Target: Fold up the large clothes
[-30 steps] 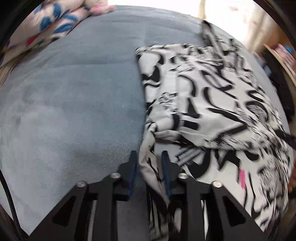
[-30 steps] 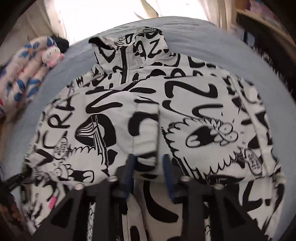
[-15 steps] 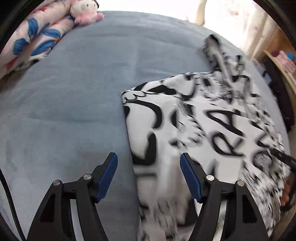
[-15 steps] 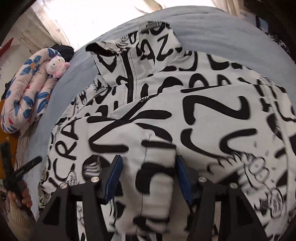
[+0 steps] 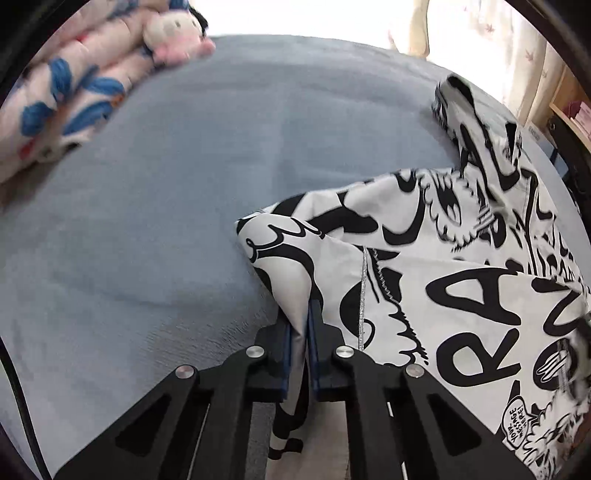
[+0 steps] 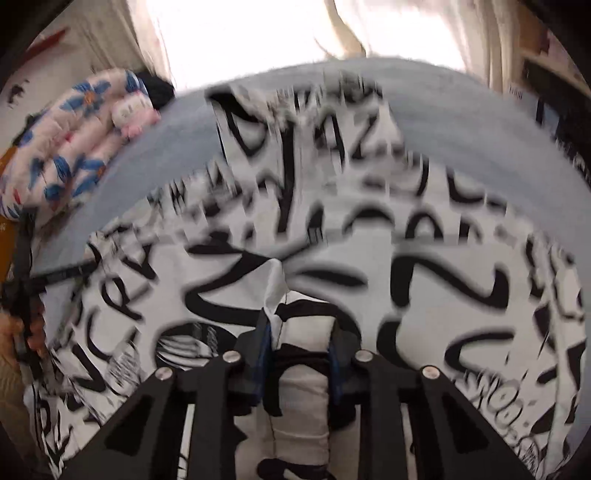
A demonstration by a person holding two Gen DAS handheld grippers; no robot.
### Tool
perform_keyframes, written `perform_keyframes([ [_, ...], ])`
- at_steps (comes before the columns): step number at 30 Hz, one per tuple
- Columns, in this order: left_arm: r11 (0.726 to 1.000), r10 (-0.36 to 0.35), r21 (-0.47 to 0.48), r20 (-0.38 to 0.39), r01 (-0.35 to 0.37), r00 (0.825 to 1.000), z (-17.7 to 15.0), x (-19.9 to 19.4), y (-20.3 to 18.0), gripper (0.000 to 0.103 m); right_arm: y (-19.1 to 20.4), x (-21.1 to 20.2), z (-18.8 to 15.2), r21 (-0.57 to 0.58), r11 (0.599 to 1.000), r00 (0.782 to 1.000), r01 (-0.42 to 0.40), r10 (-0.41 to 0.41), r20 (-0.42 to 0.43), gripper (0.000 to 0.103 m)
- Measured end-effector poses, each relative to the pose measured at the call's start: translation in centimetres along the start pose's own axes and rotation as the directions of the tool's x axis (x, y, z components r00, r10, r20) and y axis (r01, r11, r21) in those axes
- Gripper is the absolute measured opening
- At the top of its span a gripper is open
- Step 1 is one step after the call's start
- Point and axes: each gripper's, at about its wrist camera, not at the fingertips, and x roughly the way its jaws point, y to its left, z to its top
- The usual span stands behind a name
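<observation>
A large white garment with black cartoon lettering [image 5: 461, 295] lies spread on the grey-blue bed cover [image 5: 166, 221]. My left gripper [image 5: 300, 321] is shut on a raised fold at the garment's left edge, and fabric hangs down between the fingers. In the right wrist view the garment [image 6: 424, 277] fills the middle, blurred by motion. My right gripper [image 6: 299, 332] has its jaws closing on a thick bunched fold that fills the gap between the blue pads. The other gripper and a hand [image 6: 14, 332] show at the far left edge.
A rolled floral quilt [image 5: 66, 96] with a pink plush toy [image 5: 173, 33] lies at the bed's far left. A wooden shelf [image 5: 569, 110] stands at the right beyond the bed. Bright curtains [image 6: 369, 29] hang behind. Bare bed cover [image 6: 480, 129] surrounds the garment.
The left gripper opened wide, slid along the garment's left edge and shut on a fold near the corner. The right gripper spread over a fold, then narrowed onto it while moving.
</observation>
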Motion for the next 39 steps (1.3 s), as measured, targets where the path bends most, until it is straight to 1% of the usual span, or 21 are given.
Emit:
perform_keyframes([
  [2, 1.0, 0.021, -0.016, 0.035, -0.02, 0.999, -0.2, 0.3, 0.0, 0.006, -0.1, 0.7, 0.3, 0.008, 1.0, 0.999, 0.026, -0.026, 0.026, 0.023],
  [5, 0.999, 0.05, 0.007, 0.046, -0.05, 0.998, -1.1, 1.7, -0.2, 0.007, -0.6, 4.4, -0.5, -0.011, 0.997, 0.996, 0.071, -0.072, -0.056, 0.023],
  [6, 0.998, 0.054, 0.011, 0.055, -0.055, 0.997, -1.4, 1.9, -0.1, 0.007, -1.0, 5.2, -0.8, 0.001, 0.998, 0.995, 0.059, -0.059, -0.085, 0.024],
  [7, 0.999, 0.051, 0.009, 0.068, -0.052, 0.996, -1.4, 1.8, -0.2, 0.008, -1.4, 5.1, -0.9, 0.031, 0.999, 0.996, 0.04, -0.037, -0.086, 0.024],
  [9, 0.999, 0.039, -0.005, 0.07, -0.039, 0.997, -1.5, 1.2, 0.3, 0.011, -2.7, 3.9, -0.6, 0.127, 0.992, 0.995, 0.016, -0.004, -0.096, 0.035],
  [10, 0.999, 0.031, -0.014, 0.059, -0.03, 0.998, -1.4, 0.9, 0.7, 0.015, -3.2, 3.1, -0.6, 0.159, 0.987, 0.996, 0.009, 0.004, -0.086, 0.036],
  [12, 0.999, 0.037, -0.023, 0.038, -0.036, 0.999, -1.1, 0.0, 1.4, 0.015, -4.3, 0.8, -0.6, 0.201, 0.979, 0.999, -0.01, 0.018, -0.04, 0.039],
  [13, 0.998, 0.054, -0.027, 0.04, -0.053, 0.998, -1.1, -1.1, 1.6, 0.015, -4.5, -0.2, -0.7, 0.209, 0.978, 1.0, 0.007, -0.002, -0.021, 0.039],
  [14, 0.998, 0.065, -0.026, 0.049, -0.063, 0.997, -1.3, -1.8, 1.6, 0.015, -4.6, -1.4, -0.9, 0.207, 0.977, 0.999, 0.049, -0.05, -0.003, 0.039],
  [16, 0.999, 0.052, -0.014, 0.083, -0.051, 0.995, -1.9, -4.4, 0.9, 0.017, -4.0, -2.9, -1.4, 0.188, 0.977, 0.995, 0.098, -0.101, 0.004, 0.039],
  [19, 1.0, -0.014, 0.004, 0.107, 0.013, 0.994, -3.3, -7.3, -1.2, 0.024, -1.6, -3.9, -2.3, 0.153, 0.983, 0.995, 0.099, -0.1, -0.002, 0.039],
  [21, 0.999, -0.038, 0.012, 0.11, 0.037, 0.993, -4.3, -8.6, -3.1, 0.025, 0.6, -3.8, -2.6, 0.124, 0.988, 0.996, 0.091, -0.091, -0.004, 0.039],
  [25, 0.991, -0.127, -0.017, 0.106, 0.13, 0.986, -7.3, -9.8, -6.7, 0.026, 5.9, -3.5, -3.7, 0.06, 0.998, 1.0, 0.017, -0.017, 0.005, 0.039],
  [27, 0.991, -0.133, -0.014, 0.119, 0.136, 0.984, -8.7, -9.8, -8.1, 0.026, 8.8, -2.9, -4.5, 0.009, 1.0, 1.0, -0.028, 0.028, -0.006, 0.039],
  [29, 0.996, -0.088, 0.005, 0.105, 0.088, 0.991, -10.1, -8.5, -9.1, 0.026, 10.9, -1.7, -5.1, -0.055, 0.998, 0.999, -0.032, 0.03, -0.028, 0.039],
  [31, 0.999, -0.028, 0.018, 0.048, 0.027, 0.998, -10.9, -6.5, -9.0, 0.026, 11.9, -0.4, -5.9, -0.115, 0.993, 0.998, 0.0, -0.007, -0.056, 0.039],
  [33, 0.999, 0.033, 0.03, 0.008, -0.033, 0.999, -11.5, -4.9, -8.1, 0.027, 11.2, 0.3, -6.5, -0.146, 0.987, 0.995, 0.071, -0.081, -0.065, 0.039],
  [35, 0.999, 0.027, 0.017, 0.02, -0.027, 0.999, -11.8, -4.9, -6.6, 0.027, 8.8, 0.1, -6.7, -0.127, 0.982, 0.988, 0.136, -0.145, -0.059, 0.039],
  [36, 0.999, 0.048, 0.007, 0.027, -0.048, 0.999, -11.9, -5.2, -5.7, 0.027, 7.2, -0.3, -6.7, -0.102, 0.977, 0.981, 0.185, -0.19, -0.047, 0.037],
  [37, 0.999, 0.048, 0.002, 0.029, -0.049, 0.998, -11.9, -5.4, -5.1, 0.024, 5.3, -0.8, -6.7, -0.074, 0.966, 0.968, 0.247, -0.249, -0.031, 0.037],
  [39, 1.0, -0.001, -0.019, 0.025, 0.001, 1.0, -12.1, -5.5, -3.9, 0.022, 2.2, -1.6, -7.0, -0.013, 0.95, 0.949, 0.313, -0.313, -0.033, 0.037],
])
